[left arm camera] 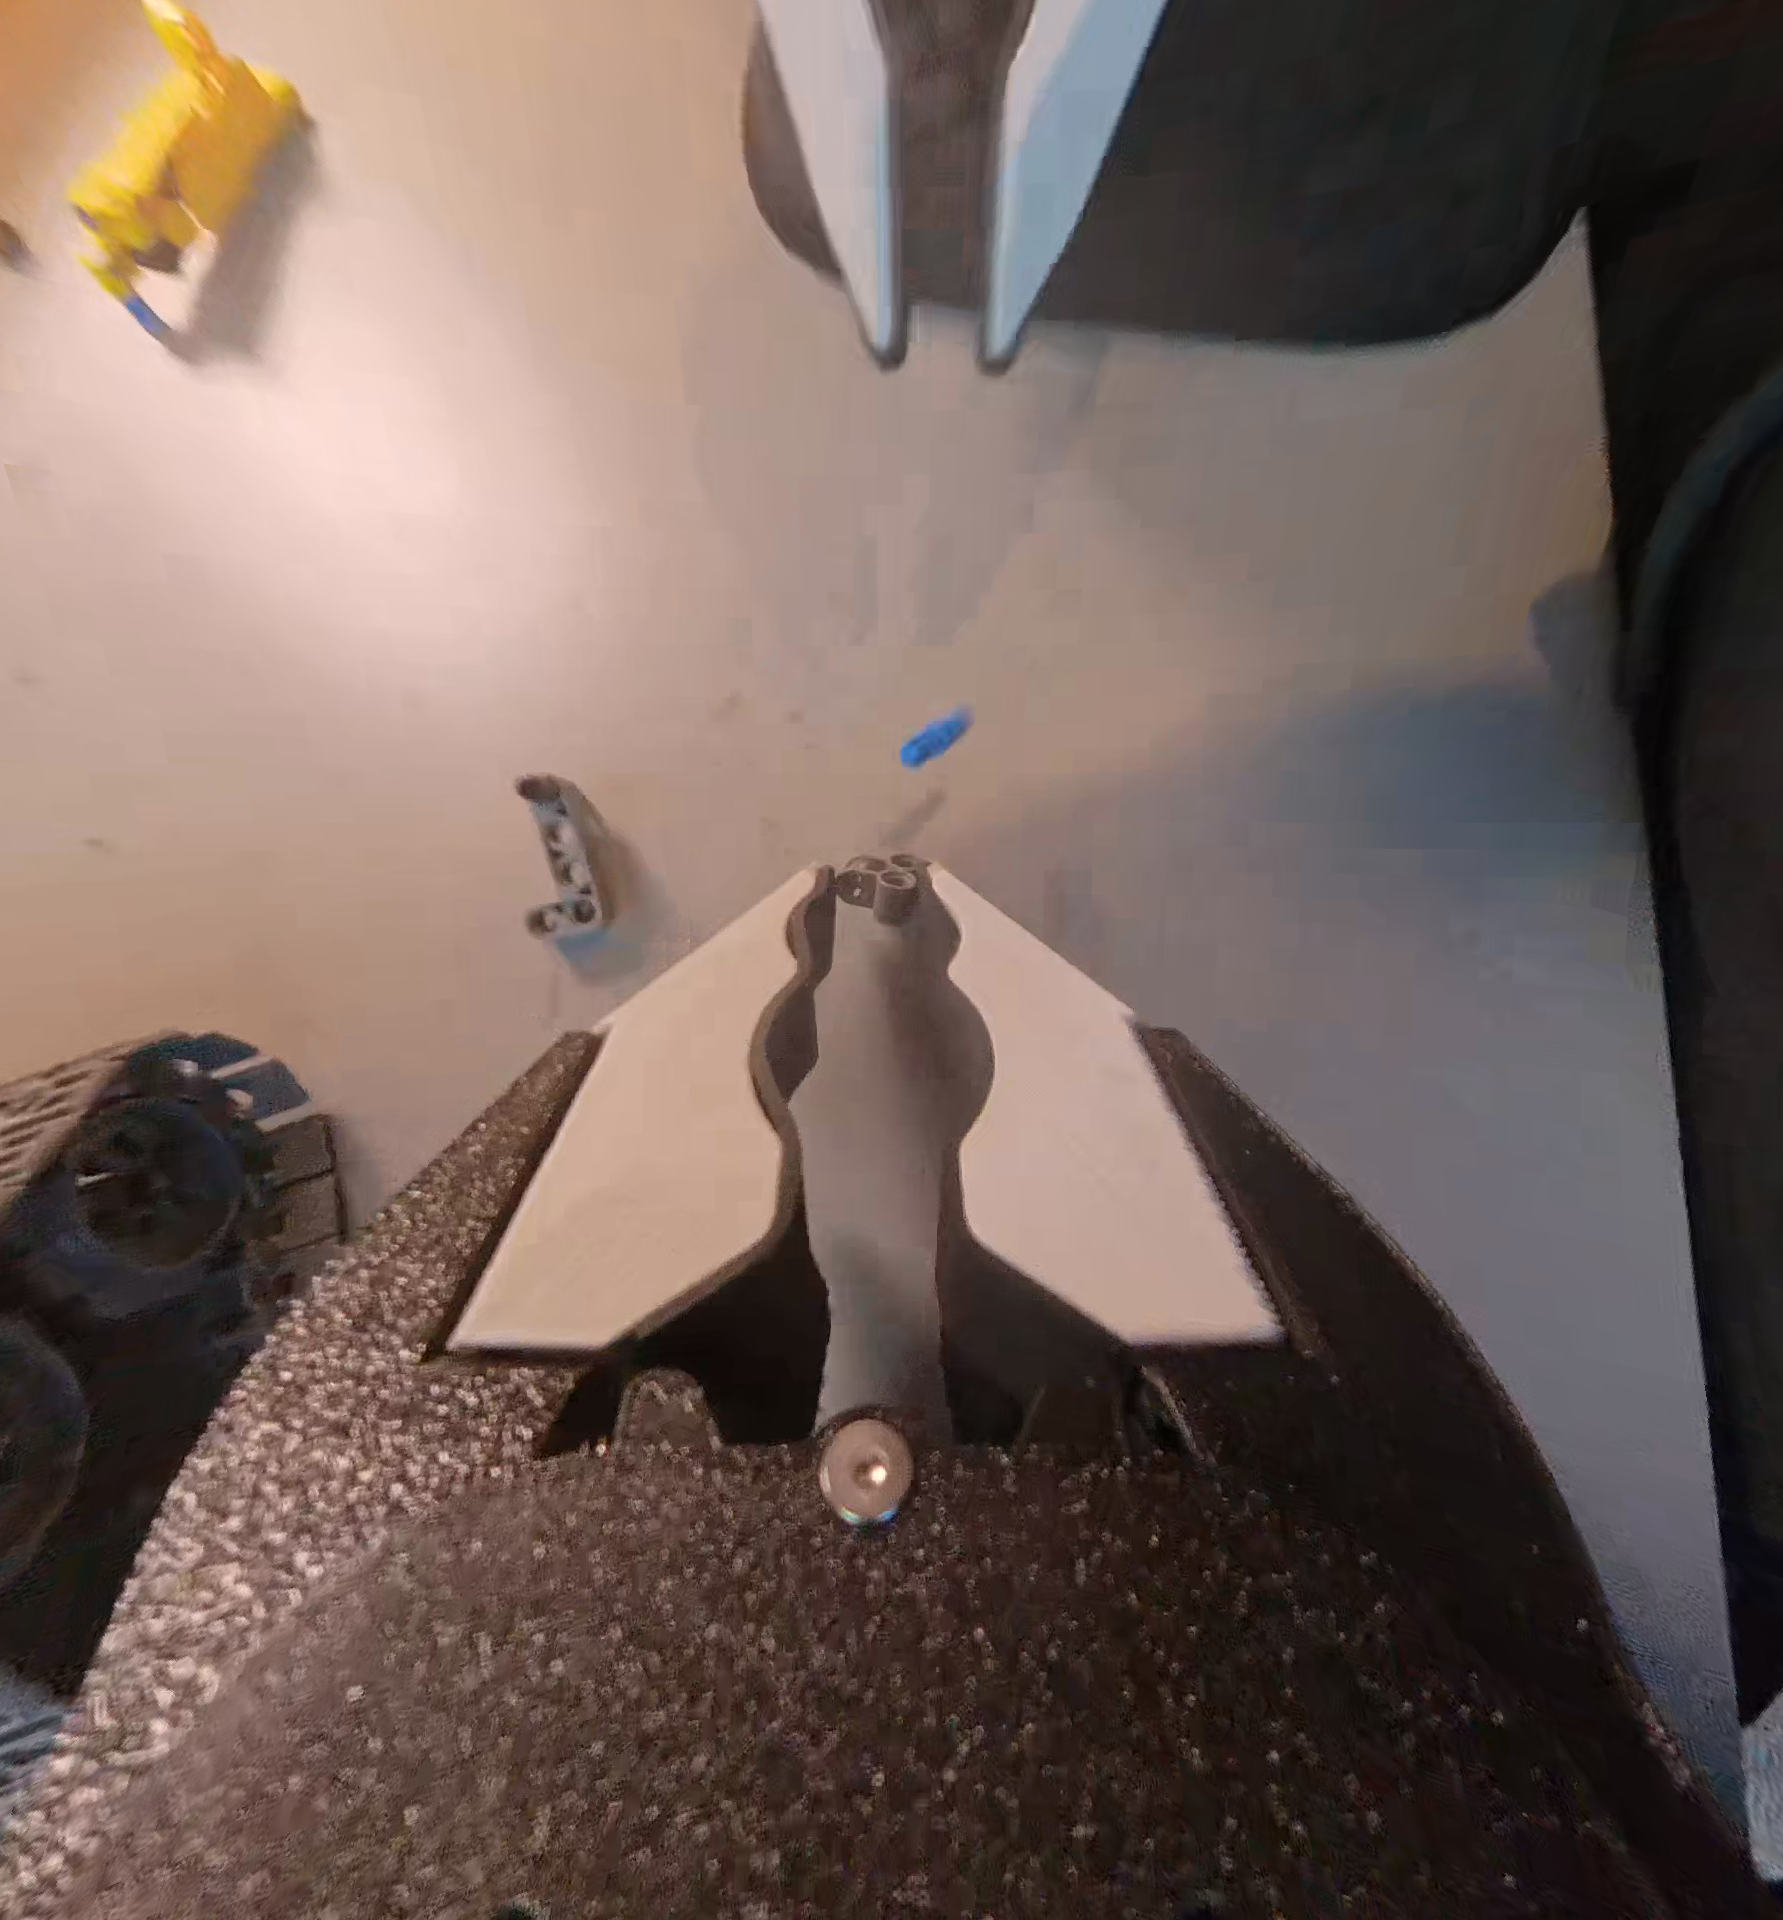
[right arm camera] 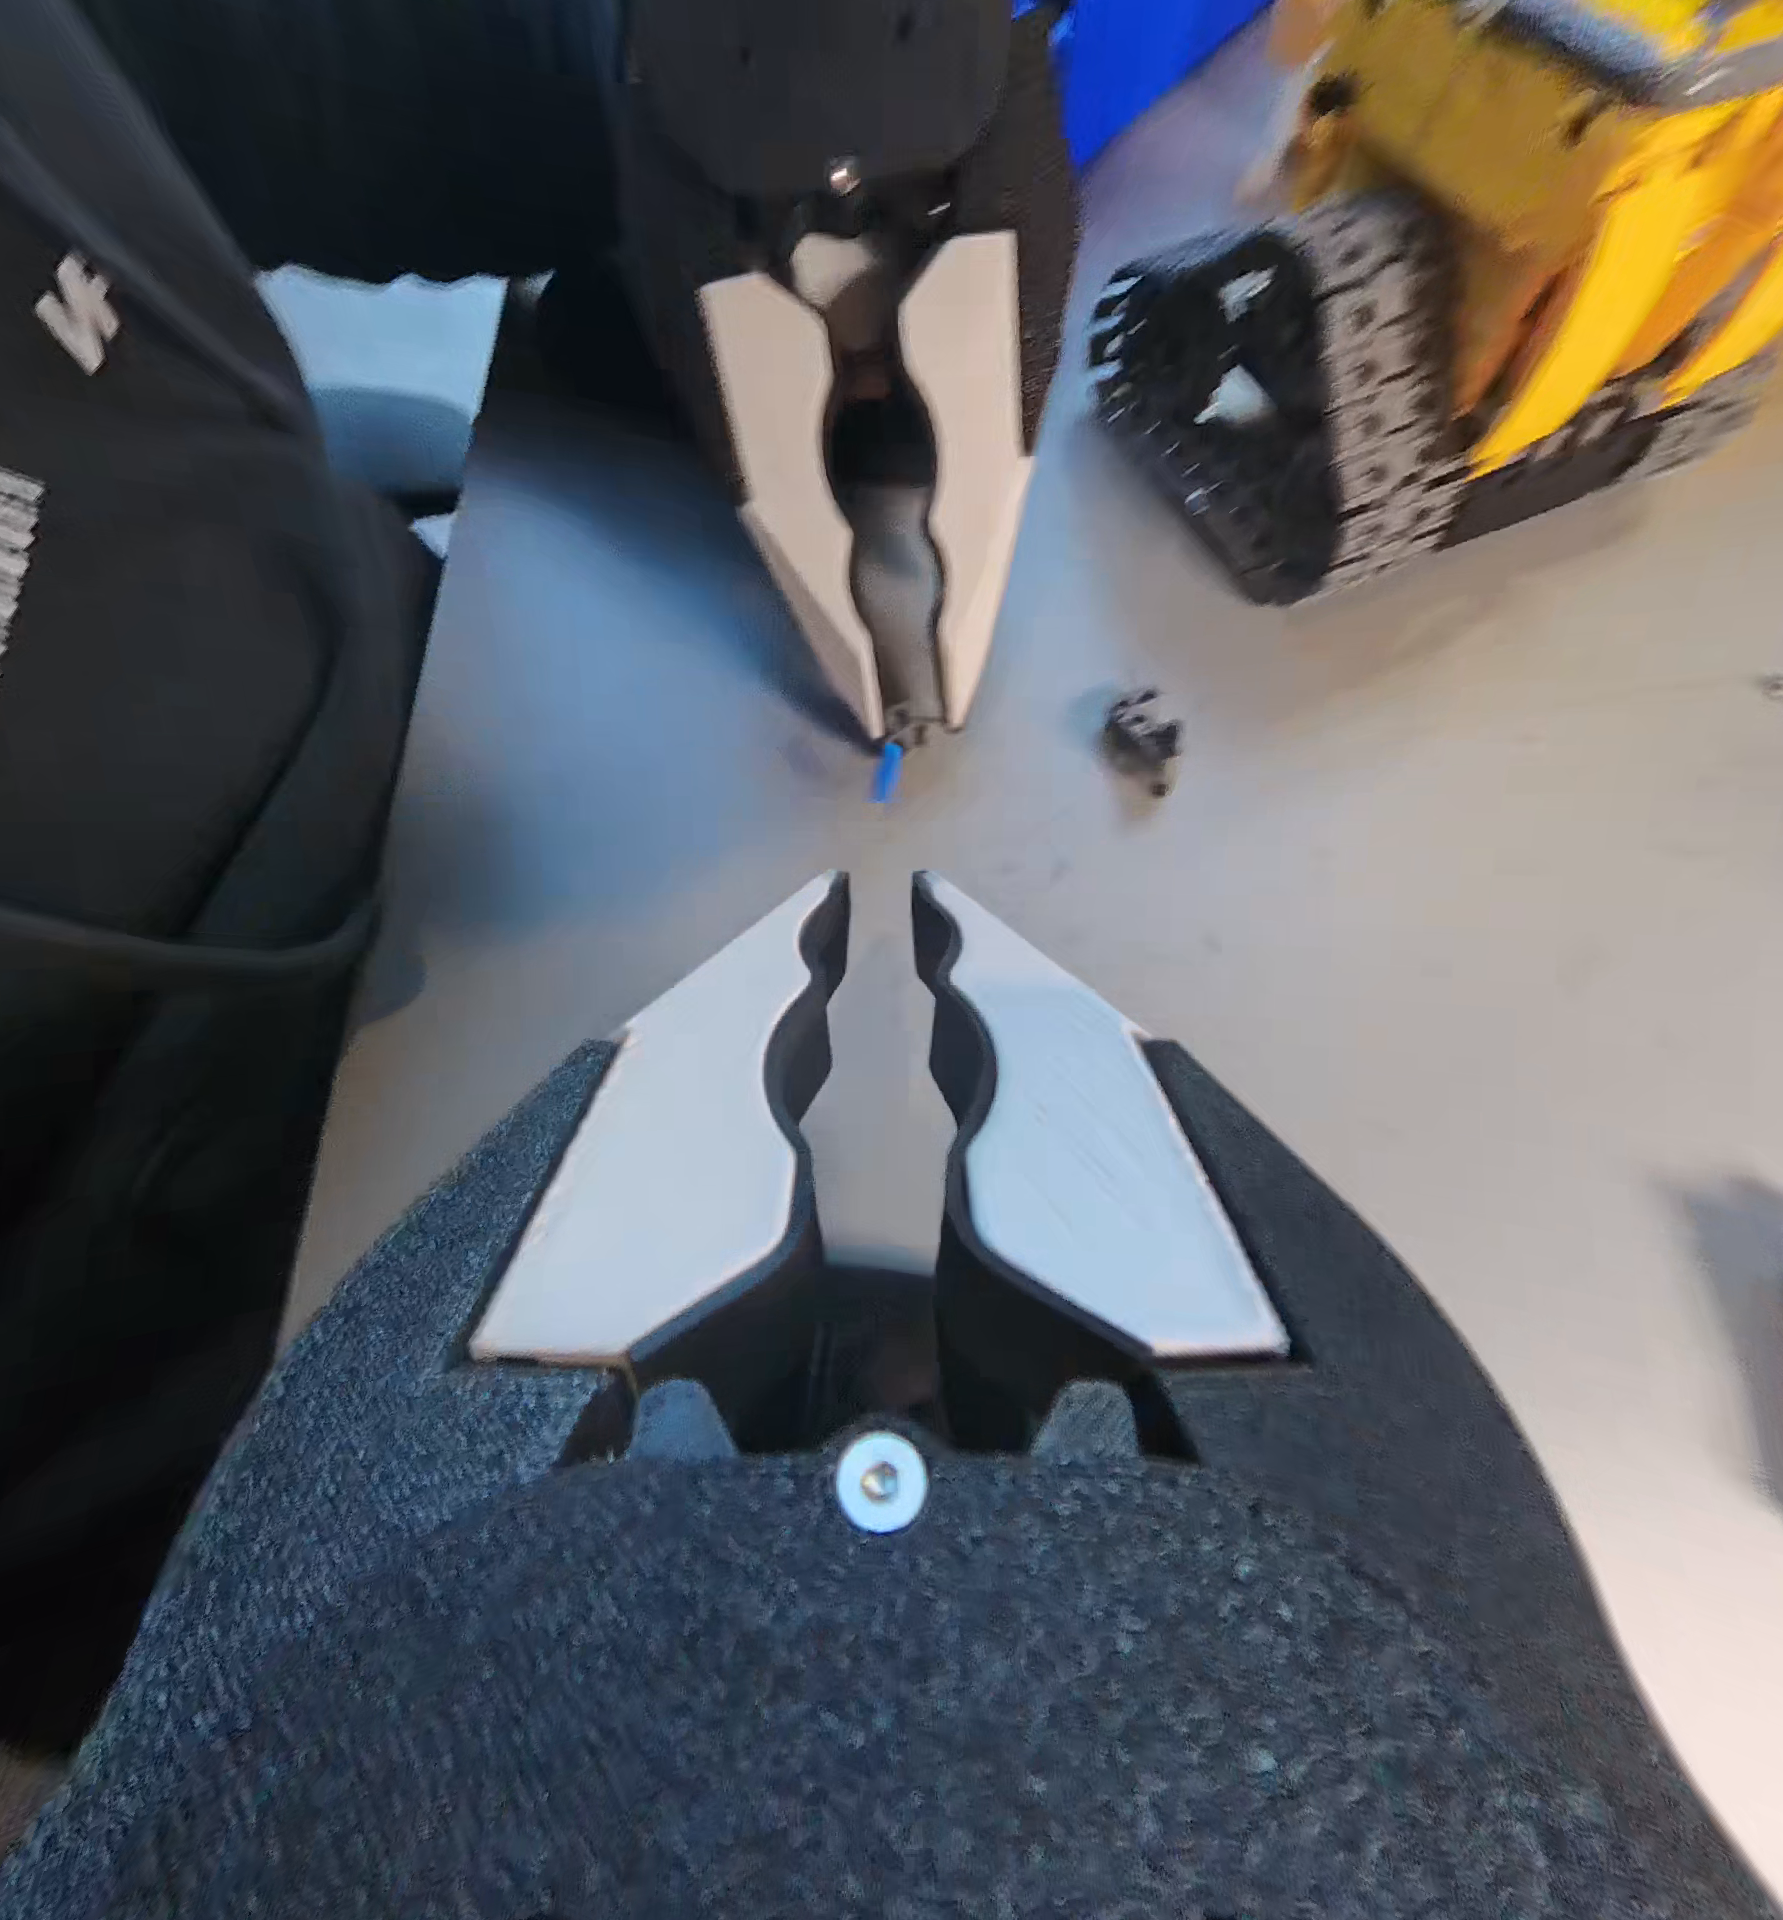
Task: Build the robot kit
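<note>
My left gripper [left arm camera: 882,883] is shut on a small dark grey connector with round holes [left arm camera: 885,890], held at the very fingertips above the pale table [left arm camera: 347,571]. A small blue pin [left arm camera: 935,736] is just beyond the tips; I cannot tell if it touches the connector. My right gripper [right arm camera: 880,883] is a little open and empty, pointing at the left gripper [right arm camera: 913,722] from the opposite side, with the blue pin [right arm camera: 887,774] between them. The right gripper also shows at the top of the left wrist view [left arm camera: 944,348].
A grey angled beam [left arm camera: 565,868] lies left of the left gripper. A yellow tracked vehicle model [right arm camera: 1438,343] stands at the back right. A small dark piece [right arm camera: 1141,738] and a yellow block assembly [left arm camera: 180,177] lie on the table. A person's dark clothing [right arm camera: 118,623] borders the table edge. Spacing between my two grippers at the tips: around 8 centimetres. It is some 15 centimetres from my left tips to the yellow tracked vehicle model [right arm camera: 1438,343].
</note>
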The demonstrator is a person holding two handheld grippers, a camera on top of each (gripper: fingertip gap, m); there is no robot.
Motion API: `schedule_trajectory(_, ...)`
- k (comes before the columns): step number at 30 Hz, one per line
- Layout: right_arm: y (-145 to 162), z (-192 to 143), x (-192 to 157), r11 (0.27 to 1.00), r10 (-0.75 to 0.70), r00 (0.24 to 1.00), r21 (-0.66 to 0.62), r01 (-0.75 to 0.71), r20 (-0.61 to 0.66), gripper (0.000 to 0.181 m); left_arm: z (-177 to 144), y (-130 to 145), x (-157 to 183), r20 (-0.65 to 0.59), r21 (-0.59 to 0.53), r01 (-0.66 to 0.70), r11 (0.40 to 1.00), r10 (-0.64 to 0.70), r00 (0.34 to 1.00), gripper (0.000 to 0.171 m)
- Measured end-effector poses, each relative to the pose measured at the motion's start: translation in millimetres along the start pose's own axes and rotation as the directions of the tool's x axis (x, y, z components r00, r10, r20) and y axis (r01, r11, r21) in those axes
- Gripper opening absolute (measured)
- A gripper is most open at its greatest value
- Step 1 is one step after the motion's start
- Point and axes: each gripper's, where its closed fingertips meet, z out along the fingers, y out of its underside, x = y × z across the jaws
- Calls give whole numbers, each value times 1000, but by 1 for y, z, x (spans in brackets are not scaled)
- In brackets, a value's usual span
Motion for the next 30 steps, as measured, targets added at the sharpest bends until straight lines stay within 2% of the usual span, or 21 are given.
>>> schedule_trajectory(1, 6, 2, -9, 999, 1, 999, -44, 1, 42, 18, 5, 7, 2, 3, -44, -18, 999, 18, 1000, 16)
schedule_trajectory(2, 10, 6, -17, 997, 0, 998, -80, 6, 67, 22, 5, 5, 1, 10, -28, -23, 999, 23, 1000, 15)
schedule_trajectory(4, 13, 17, -22, 992, -26, 998, -125, 32, 49, 29, 5, 8, 0, 1, -45, -5, 999, 5, 1000, 16)
schedule_trajectory(7, 18, 28, -16, 983, -41, 999, -179, 42, 6, 28, 4, 9, -2, -9, -50, 11, 999, -11, 1000, 20)
schedule_trajectory(10, 13, 34, -9, 988, 0, 1000, -156, 2, 8, 28, 4, 9, -2, -12, -52, 9, 999, -10, 1000, 21)
schedule_trajectory(14, 11, 41, -6, 985, -26, 1000, -169, 26, 0, 28, 1, 10, -4, -2, -46, 25, 999, -25, 1000, 26)
schedule_trajectory(18, 9, 43, -6, 987, -21, 1000, -161, 22, 6, 27, -20, 9, -12, 24, 4, 53, 999, -54, 998, 25)
schedule_trajectory(20, 10, 45, -5, 986, -20, 1000, -166, 21, 3, 27, -27, 21, -14, 27, -44, 45, 998, -44, 999, 25)
schedule_trajectory(24, 8, 48, -4, 985, -30, 1000, -171, 30, 0, 27, -21, 36, -11, 16, -116, 10, 993, -8, 1000, 18)
schedule_trajectory(30, 3, 48, -1, 989, -28, 999, -145, 25, -19, 27, -16, 32, -7, -8, -103, -4, 995, 3, 1000, 4)
